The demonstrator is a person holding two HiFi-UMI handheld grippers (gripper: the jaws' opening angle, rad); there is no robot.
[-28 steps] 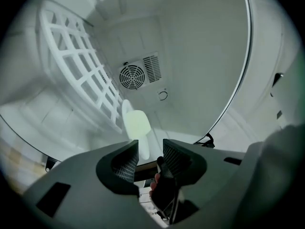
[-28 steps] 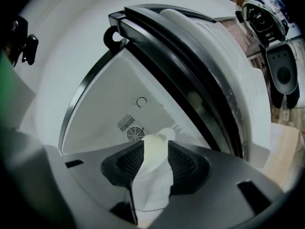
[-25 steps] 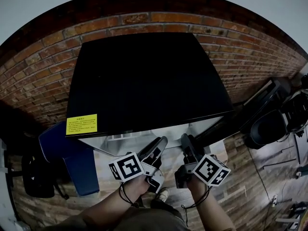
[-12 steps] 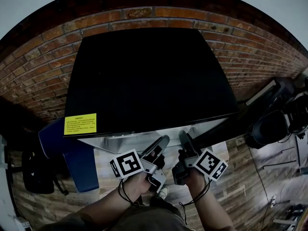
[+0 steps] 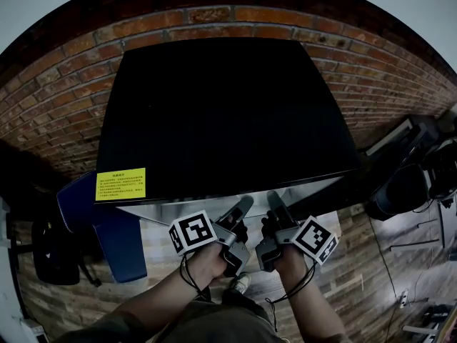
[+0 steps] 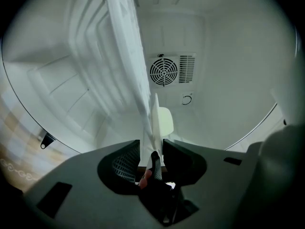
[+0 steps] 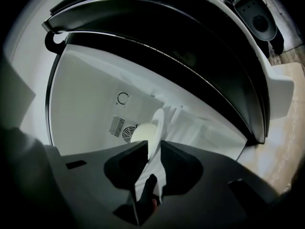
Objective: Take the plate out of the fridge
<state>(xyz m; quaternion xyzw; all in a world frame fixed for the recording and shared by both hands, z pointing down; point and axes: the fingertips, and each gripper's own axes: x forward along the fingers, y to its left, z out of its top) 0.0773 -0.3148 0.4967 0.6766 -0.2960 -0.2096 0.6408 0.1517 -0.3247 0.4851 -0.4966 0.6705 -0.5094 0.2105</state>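
Plate (image 6: 156, 120): pale, cream-white and thin-rimmed, showing edge-on in both gripper views. It is sitting inside the fridge (image 5: 221, 113), in the white cavity in front of the back wall.

Left gripper (image 6: 151, 147): the jaws are standing nearly together and pinching the near rim of the plate, which is running straight up out of the narrow gap.

Right gripper (image 7: 153, 146): the jaws are closing. The plate's rim (image 7: 155, 128) is lying between them and filling the slot, with the pads meeting it.

Head view: it is showing only the fridge's flat black top, a yellow label (image 5: 120, 184) at its front left corner, the brick wall (image 5: 57, 106) behind and the wood floor (image 5: 357, 263). Both grippers, left (image 5: 241, 206) and right (image 5: 275, 204), are reaching in under the front edge, close side by side. The plate and the interior are hiding below that edge.

Gripper views: these are giving the interior. The left one is looking at a round fan grille (image 6: 163, 71) with a small dial (image 6: 187, 99) under it, and a white ribbed shelf (image 6: 126, 56) is slanting down towards the plate. I cannot tell whether the plate is resting on it. The right one is catching the same grille (image 7: 123, 128) beyond the plate.
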